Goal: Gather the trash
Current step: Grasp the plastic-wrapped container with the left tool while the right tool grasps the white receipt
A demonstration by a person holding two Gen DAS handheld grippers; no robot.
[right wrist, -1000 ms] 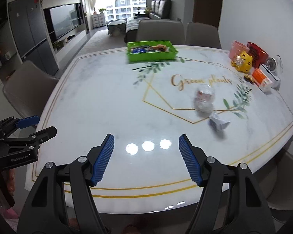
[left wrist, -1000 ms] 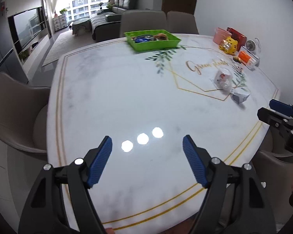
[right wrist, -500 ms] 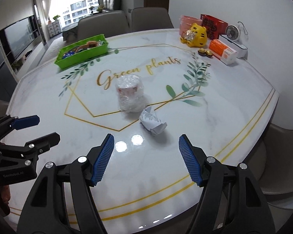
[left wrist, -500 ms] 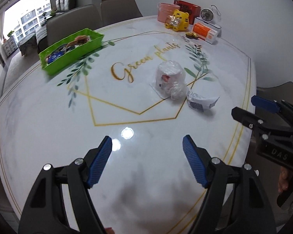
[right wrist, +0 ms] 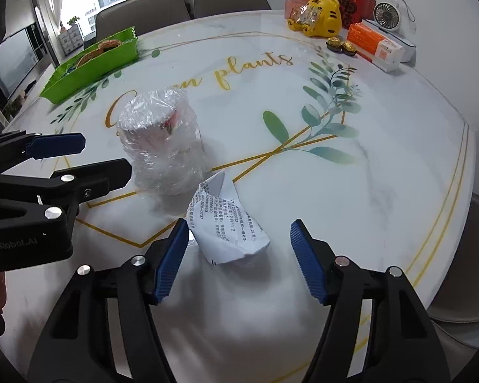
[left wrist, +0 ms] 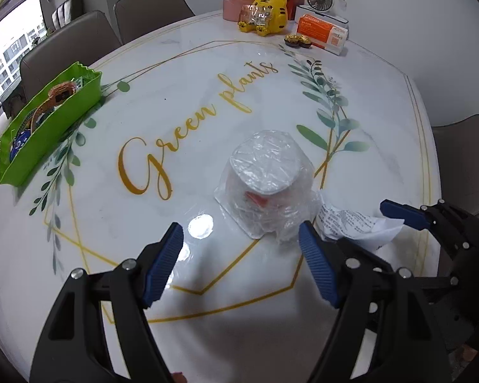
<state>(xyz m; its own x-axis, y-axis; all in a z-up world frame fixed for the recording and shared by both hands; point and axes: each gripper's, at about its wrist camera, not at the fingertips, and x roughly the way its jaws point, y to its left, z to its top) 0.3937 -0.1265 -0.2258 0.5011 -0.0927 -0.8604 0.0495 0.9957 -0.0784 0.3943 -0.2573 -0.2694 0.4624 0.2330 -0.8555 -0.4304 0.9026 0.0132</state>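
Note:
A crumpled clear plastic wrapper around a cup (left wrist: 266, 185) lies on the marble table, just ahead of my open left gripper (left wrist: 241, 261); it also shows in the right wrist view (right wrist: 163, 146). A crumpled printed receipt (right wrist: 226, 223) lies beside it, between the fingers of my open right gripper (right wrist: 239, 258), and shows at the right of the left wrist view (left wrist: 354, 223). A green tray (left wrist: 48, 121) holding several wrappers stands at the far left; it shows too in the right wrist view (right wrist: 89, 63). Both grippers are empty.
At the table's far right stand a yellow tiger figure (right wrist: 319, 16), a pink container (left wrist: 236, 0), a red box (right wrist: 351, 3), an orange box (right wrist: 376, 44), a small fan (right wrist: 389, 16) and two gold chocolates (right wrist: 341, 44). Chairs (left wrist: 150, 9) surround the table.
Both grippers have swung right and moved in close over the table, from wide views to hovering right at the plastic wrapper and the receipt. Both stay open.

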